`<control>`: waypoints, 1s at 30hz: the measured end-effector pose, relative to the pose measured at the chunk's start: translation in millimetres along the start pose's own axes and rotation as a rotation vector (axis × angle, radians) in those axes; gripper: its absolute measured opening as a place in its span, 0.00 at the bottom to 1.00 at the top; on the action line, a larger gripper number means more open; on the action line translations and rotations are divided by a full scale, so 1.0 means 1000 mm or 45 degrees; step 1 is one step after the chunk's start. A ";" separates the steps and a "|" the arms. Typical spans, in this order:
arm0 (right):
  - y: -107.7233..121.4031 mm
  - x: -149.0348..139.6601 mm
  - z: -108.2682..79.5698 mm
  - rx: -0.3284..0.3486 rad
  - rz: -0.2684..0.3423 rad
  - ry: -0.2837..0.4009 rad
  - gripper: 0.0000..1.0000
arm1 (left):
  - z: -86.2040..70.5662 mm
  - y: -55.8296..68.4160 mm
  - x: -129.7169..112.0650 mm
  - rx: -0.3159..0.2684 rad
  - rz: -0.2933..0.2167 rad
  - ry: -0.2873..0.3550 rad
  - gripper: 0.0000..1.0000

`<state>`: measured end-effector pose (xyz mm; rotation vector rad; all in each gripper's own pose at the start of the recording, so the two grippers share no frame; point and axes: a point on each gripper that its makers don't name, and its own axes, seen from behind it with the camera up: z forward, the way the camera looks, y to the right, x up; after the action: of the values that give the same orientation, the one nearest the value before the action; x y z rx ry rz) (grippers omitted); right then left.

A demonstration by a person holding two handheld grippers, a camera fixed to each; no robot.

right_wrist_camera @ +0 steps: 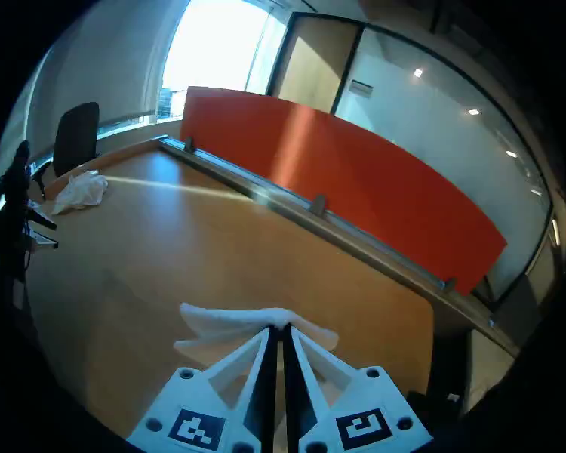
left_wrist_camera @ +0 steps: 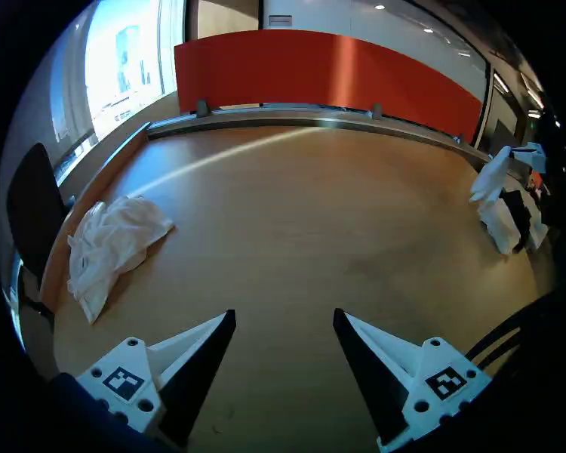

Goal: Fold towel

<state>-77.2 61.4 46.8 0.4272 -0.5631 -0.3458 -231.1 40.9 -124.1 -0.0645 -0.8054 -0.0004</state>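
While the left tongs (left_wrist_camera: 283,312) gape, the right tongs (right_wrist_camera: 281,330) pinch a rumpled white towel (right_wrist_camera: 224,320).

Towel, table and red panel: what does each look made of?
Towel: soft white cloth, matte; it lies in limp creases and folds.
Table: wood or wood-look laminate, smooth with a slight sheen; its even brown top carries a streak of reflected light.
Panel: red, flat and matte, perhaps fabric-covered or painted board; the look leaves it open.
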 end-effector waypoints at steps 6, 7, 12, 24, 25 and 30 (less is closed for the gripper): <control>0.035 -0.005 0.002 -0.057 0.012 -0.022 0.04 | 0.002 0.000 0.000 0.004 0.010 -0.007 0.96; 0.040 -0.005 0.003 -0.066 0.016 -0.025 0.04 | 0.002 0.001 0.001 0.004 0.011 -0.008 0.96; 0.066 -0.010 0.004 -0.108 0.033 -0.037 0.04 | 0.003 0.004 0.003 0.001 0.016 -0.007 0.96; 0.102 -0.022 0.001 -0.167 0.047 -0.084 0.05 | 0.005 0.010 0.005 -0.006 0.028 -0.016 0.96; 0.102 -0.023 0.001 -0.168 0.049 -0.085 0.05 | 0.005 0.010 0.005 -0.006 0.030 -0.016 0.96; 0.103 -0.030 -0.004 -0.174 0.059 -0.095 0.05 | 0.006 0.012 0.007 -0.010 0.038 -0.015 0.96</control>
<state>-78.0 163.4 79.6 0.2701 -0.6173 -0.3544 -230.3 53.8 -115.7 -0.0842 -0.8163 0.0250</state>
